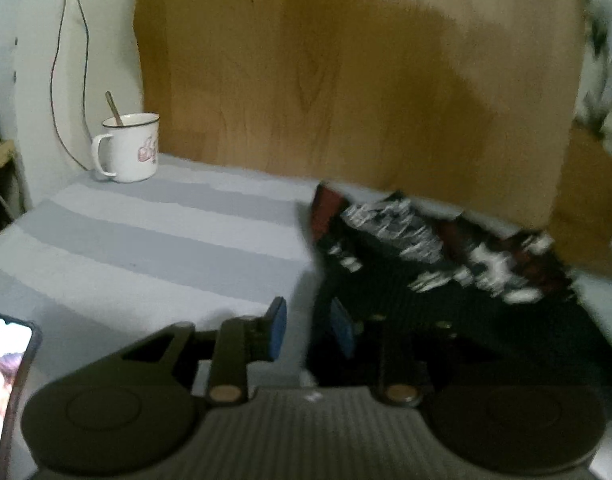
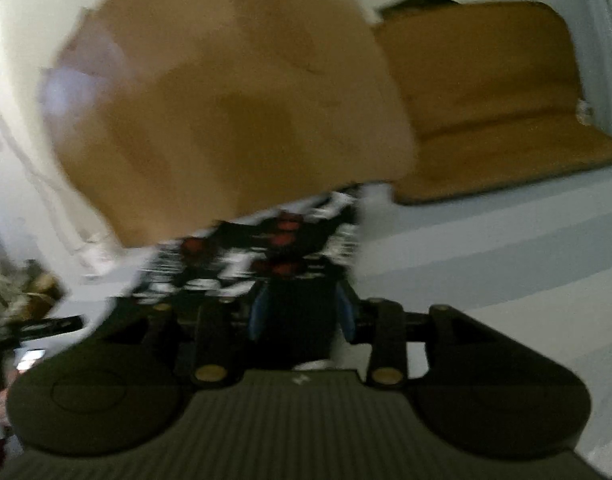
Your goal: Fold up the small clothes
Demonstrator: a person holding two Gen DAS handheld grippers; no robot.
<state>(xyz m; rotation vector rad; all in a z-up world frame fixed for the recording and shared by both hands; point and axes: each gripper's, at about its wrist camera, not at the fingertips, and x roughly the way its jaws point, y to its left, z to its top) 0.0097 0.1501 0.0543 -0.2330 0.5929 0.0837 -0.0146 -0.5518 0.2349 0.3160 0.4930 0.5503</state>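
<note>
The garment (image 1: 426,264) is spread on the striped surface (image 1: 145,240), the left gripper (image 1: 310,330) parted astride its edge, the right gripper (image 2: 301,312) part-open around dark cloth, grip uncertain, presumably for folding.

Left wrist view: we look from behind the left gripper (image 1: 312,330), tilted down across the striped bed cover (image 1: 145,232); mug (image 1: 127,148) at 10 o'clock, wooden headboard (image 1: 346,80) at 12.
Right wrist view: we sit low behind the right gripper (image 2: 301,312), close to the cloth, blurred.
Shared: the dark patterned garment (image 1: 426,248) (image 2: 265,252), headboard, striped cover.
</note>
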